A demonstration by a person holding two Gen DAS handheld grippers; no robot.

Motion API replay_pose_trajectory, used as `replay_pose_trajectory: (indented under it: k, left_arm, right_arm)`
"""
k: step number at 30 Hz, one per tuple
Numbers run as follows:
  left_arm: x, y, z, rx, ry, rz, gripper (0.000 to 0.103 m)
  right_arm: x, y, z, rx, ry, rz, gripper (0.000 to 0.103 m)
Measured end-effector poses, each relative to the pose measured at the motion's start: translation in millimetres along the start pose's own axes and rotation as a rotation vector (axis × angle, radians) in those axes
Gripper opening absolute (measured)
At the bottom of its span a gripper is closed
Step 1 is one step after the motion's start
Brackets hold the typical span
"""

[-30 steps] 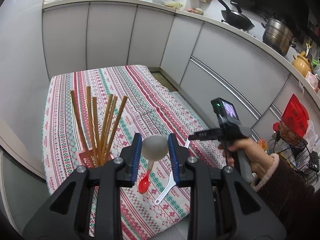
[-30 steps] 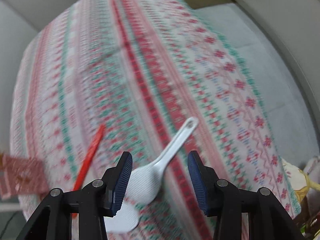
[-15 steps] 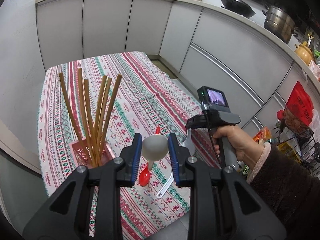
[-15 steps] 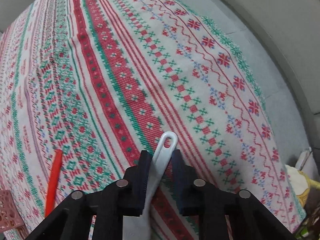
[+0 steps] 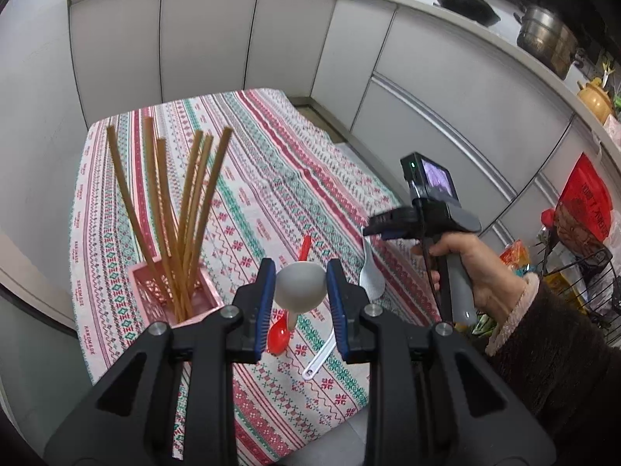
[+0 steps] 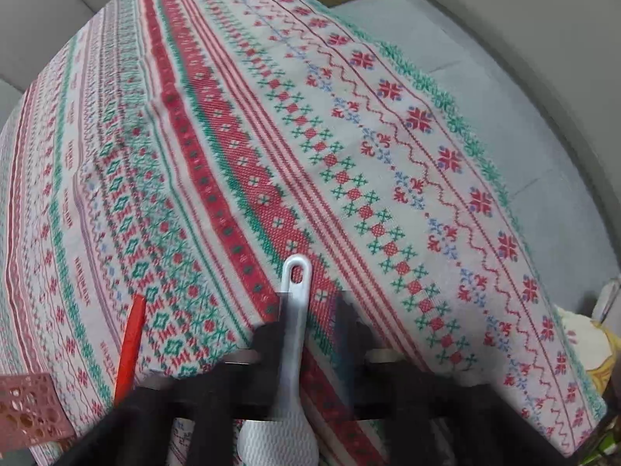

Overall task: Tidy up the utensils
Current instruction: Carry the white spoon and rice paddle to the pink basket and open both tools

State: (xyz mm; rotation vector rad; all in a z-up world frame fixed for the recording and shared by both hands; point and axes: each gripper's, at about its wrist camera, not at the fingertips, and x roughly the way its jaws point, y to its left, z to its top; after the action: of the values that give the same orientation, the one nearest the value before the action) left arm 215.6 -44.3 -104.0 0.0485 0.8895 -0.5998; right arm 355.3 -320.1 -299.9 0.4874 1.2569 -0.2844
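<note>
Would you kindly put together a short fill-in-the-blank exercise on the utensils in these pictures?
1. The chopsticks stand upright in a basket whose colour is ___.
2. The left tool is shut on the grey spoon, gripping it by its ___.
3. The red spoon lies flat on the patterned ___.

Missing words: pink; bowl; tablecloth

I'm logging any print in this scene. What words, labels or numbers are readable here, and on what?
"HANDMADE" (as far as it can be read): a small word repeated along the tablecloth.
Red bag: printed characters, upside down, too blurred to read.
Nothing else is legible.
</note>
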Motion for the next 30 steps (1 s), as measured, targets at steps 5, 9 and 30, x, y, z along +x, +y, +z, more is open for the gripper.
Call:
replay_pose_trajectory:
  k: [5,9,30]
  left_arm:
    - [19,-6,-5,0.024,0.073,0.021,0.029]
    - [30,-8,-7,0.022,0.125,0.015,0.029]
    - [-23,-3,4,0.002,-0.031,-0.001,0.029]
  right_arm:
    - [14,43,-7,-0.224,-0.032,-0.142,0.028]
    - [14,47,-9,-0.234,-0.04,-0.131,0.015]
    - [-166,72,-62,-0.329,-0.46,0.232,0.015]
